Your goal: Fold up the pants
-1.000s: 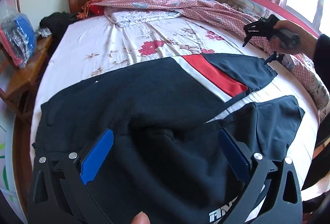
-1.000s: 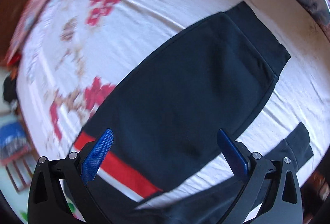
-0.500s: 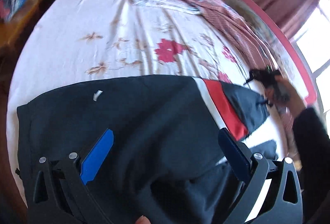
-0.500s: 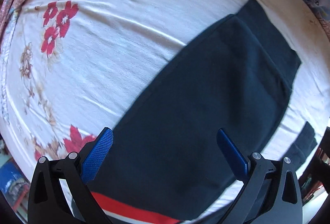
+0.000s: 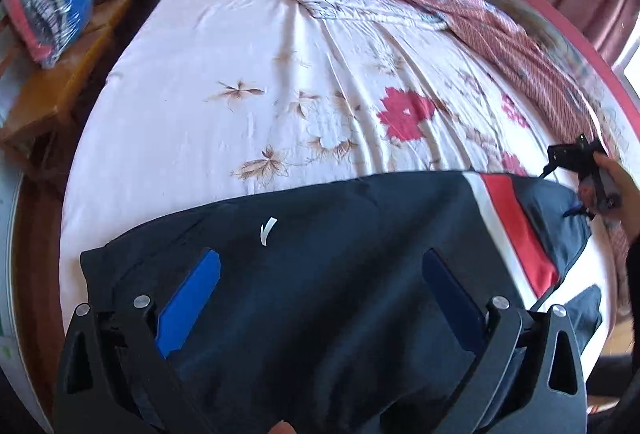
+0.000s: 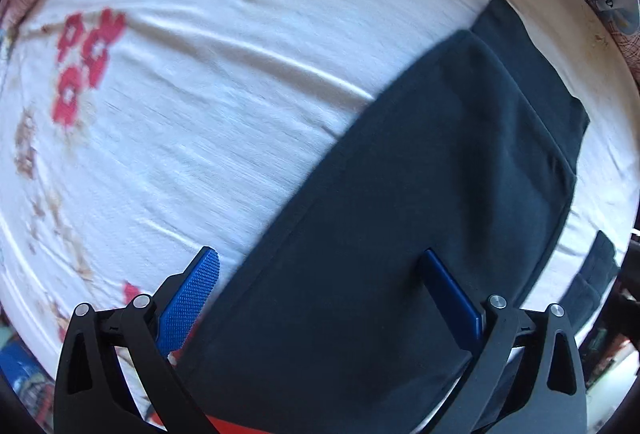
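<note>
On the flowered bedsheet point(image 5: 224, 114) the dark pants point(image 5: 340, 274) lie flat near the edge, both the left gripper point(image 5: 320, 298) and right gripper point(image 6: 320, 294) spread empty above them, seemingly poised to pinch waist and cuff for the first fold.

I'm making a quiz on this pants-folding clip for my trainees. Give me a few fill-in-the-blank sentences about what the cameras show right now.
1. The pants lie spread on a ____.
2. The left gripper has its jaws ____, with nothing between them.
3. Beside the white band on the pant leg runs a ____ stripe.
4. The right gripper hangs over the leg near its ____ end.

Missing words: bed; open; red; cuff
</note>
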A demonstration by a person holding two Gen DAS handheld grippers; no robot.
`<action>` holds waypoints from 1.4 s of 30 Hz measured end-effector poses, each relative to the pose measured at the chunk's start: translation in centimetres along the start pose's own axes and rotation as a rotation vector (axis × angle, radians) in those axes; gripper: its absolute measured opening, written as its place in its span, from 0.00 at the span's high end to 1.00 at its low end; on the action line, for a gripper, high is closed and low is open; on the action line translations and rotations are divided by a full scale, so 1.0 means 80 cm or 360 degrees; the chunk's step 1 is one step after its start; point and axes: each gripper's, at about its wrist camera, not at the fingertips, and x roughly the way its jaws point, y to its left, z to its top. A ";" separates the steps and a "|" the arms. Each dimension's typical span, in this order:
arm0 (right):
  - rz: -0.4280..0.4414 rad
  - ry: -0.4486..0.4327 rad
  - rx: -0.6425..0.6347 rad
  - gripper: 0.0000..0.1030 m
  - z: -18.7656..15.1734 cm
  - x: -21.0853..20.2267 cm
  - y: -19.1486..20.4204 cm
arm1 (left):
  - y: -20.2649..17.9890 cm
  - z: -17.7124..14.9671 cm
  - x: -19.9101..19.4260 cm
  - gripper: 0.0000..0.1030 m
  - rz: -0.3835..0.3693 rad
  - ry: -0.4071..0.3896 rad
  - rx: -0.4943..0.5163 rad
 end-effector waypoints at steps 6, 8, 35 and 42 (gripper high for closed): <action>0.0019 -0.0045 -0.0003 0.36 -0.007 -0.016 -0.005 | -0.010 0.006 -0.005 0.02 0.0096 -0.0015 0.0190; 0.0043 -0.0060 -0.0012 0.44 -0.010 -0.021 -0.004 | -0.012 0.014 -0.006 0.02 0.0116 0.0000 0.0272; 0.0268 -0.0160 -0.0156 0.77 -0.044 -0.055 -0.061 | 0.049 0.069 0.145 0.02 -0.0104 0.0880 0.0755; 0.0278 -0.0163 -0.0168 0.78 -0.045 -0.037 -0.048 | 0.032 0.054 0.149 0.48 -0.0106 0.0940 0.0865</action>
